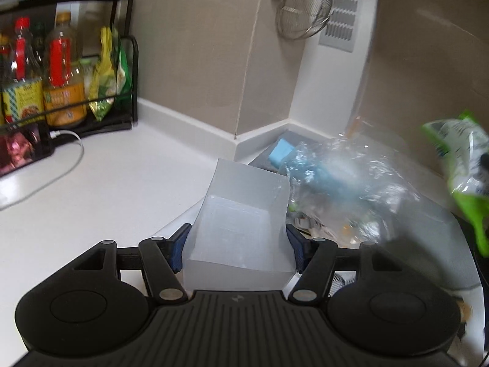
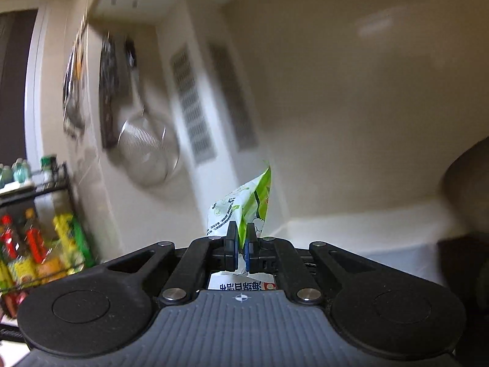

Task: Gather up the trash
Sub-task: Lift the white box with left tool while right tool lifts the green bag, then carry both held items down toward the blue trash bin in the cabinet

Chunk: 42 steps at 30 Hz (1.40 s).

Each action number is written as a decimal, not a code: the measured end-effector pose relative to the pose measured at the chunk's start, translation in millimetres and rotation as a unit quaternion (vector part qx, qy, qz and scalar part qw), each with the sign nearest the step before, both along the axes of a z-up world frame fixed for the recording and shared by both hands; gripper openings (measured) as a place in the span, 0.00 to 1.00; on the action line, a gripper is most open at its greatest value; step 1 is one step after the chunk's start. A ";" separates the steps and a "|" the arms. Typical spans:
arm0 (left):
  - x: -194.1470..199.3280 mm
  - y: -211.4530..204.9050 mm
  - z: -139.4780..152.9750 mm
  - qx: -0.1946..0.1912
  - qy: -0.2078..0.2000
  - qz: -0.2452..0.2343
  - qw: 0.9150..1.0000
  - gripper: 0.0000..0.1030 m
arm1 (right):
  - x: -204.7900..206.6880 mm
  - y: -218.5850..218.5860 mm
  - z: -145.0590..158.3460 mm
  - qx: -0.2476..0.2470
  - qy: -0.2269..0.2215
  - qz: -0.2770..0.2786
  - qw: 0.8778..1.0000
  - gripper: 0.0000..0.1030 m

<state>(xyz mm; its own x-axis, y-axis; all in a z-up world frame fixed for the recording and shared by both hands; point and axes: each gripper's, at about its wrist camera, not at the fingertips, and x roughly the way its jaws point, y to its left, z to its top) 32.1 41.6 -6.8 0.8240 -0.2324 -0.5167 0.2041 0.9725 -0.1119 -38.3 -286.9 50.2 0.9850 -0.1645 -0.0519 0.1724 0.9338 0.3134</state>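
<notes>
Between left tool: plastic box

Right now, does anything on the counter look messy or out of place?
Yes. A heap of crumpled clear plastic wrapping lies in the counter corner, over a blue box, with small scraps beneath. It looks like loose trash, while the bottles stand tidy in their rack.

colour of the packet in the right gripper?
Green and white packet, clearest in the right wrist view.

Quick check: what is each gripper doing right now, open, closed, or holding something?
Left gripper: closed on a translucent white plastic box.
Right gripper: closed on a green and white snack wrapper.
</notes>
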 end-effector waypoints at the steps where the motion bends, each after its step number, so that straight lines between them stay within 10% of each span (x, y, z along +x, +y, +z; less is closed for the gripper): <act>1: -10.0 0.7 1.7 0.005 -0.006 -0.001 1.000 0.66 | -11.6 -1.6 2.2 -0.007 -0.010 -0.018 1.000 0.04; 9: -87.8 24.0 8.8 0.013 -0.027 -0.010 1.000 0.67 | -81.7 4.5 10.6 -0.035 -0.034 -0.064 0.997 0.04; 19: -170.5 61.9 7.5 0.041 -0.023 0.014 0.999 0.67 | -164.4 48.2 25.3 -0.045 -0.037 0.013 0.998 0.04; 42: -264.6 132.2 -51.2 0.045 0.039 0.092 0.994 0.67 | -215.2 197.8 -25.4 -0.049 0.143 0.256 0.955 0.04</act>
